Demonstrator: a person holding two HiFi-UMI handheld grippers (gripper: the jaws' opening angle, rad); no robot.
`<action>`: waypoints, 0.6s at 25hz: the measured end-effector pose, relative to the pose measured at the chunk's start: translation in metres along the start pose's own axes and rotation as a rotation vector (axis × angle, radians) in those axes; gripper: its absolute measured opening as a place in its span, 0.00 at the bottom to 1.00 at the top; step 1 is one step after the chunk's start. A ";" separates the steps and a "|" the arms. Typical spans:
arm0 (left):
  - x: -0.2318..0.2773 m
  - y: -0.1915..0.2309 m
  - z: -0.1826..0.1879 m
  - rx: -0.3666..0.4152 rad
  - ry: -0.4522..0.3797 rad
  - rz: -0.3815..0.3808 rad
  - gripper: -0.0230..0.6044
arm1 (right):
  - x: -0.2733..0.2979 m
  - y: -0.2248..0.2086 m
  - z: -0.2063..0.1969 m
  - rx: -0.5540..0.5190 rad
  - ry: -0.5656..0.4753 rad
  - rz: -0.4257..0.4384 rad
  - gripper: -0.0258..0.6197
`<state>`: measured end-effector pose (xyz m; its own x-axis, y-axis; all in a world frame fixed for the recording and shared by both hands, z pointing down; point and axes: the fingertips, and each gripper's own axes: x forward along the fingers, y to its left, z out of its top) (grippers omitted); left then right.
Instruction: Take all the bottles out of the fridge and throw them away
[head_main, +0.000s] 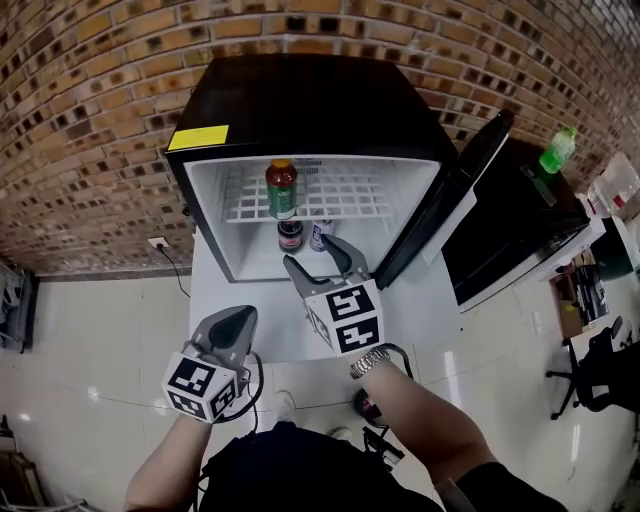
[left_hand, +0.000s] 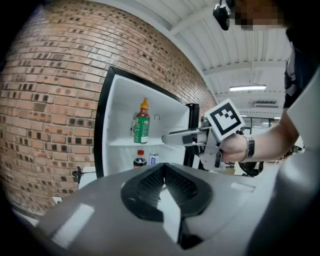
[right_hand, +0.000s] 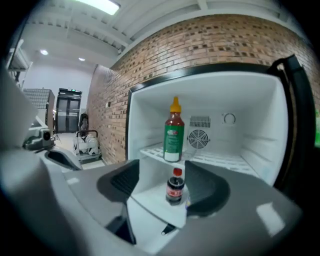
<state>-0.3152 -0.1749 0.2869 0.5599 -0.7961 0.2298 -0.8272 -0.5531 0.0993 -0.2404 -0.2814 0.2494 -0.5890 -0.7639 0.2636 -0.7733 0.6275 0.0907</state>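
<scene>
Pale glossy tile floor (head_main: 90, 340), brick wall (head_main: 90, 120) behind. A small black fridge (head_main: 300, 100) stands against the wall with its door (head_main: 450, 195) swung wide to the right.

Nearest: the left gripper (head_main: 238, 318) hangs low and back from the fridge. Its jaws are together at the tips and there is nothing between them.

Just ahead: the right gripper (head_main: 312, 253) is at the fridge mouth, jaws well apart and empty. Its own view frames the small cola bottle (right_hand: 175, 186) between the two pads, but the bottle is farther in and the pads are not touching it.

Inside, lower level: the cola bottle stands upright on the fridge floor, red cap up, with a can (head_main: 320, 235) just beside it on the right.

Inside, upper level: a tall sauce bottle (head_main: 281, 190) with an orange cap and green label stands upright on the wire shelf (head_main: 370, 195), left of centre.

Farthest, off to the right: a green bottle (head_main: 558, 150) on a dark table. It is outside the fridge, so probably not part of this job.

Step in hand, as I judge it: reach for the cola bottle.
- Keep the jaws wide on the way in.
- Stay under the shelf edge.
- Centre on the bottle's body, not its cap.
- Keep the right-hand pad off the can.
- Close only once both pads flank the bottle.

No bin shows in any view.
</scene>
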 end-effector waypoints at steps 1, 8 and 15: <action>-0.001 0.006 0.001 0.006 0.000 0.001 0.04 | 0.009 -0.002 0.006 0.000 -0.003 -0.009 0.48; -0.008 0.039 0.007 0.009 0.001 0.000 0.04 | 0.064 -0.015 0.031 -0.008 0.009 -0.071 0.48; -0.007 0.056 0.012 0.014 -0.007 -0.009 0.04 | 0.101 -0.030 0.037 -0.008 0.035 -0.108 0.48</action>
<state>-0.3650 -0.2031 0.2789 0.5676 -0.7927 0.2222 -0.8214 -0.5637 0.0873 -0.2851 -0.3828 0.2373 -0.4935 -0.8215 0.2856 -0.8299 0.5430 0.1278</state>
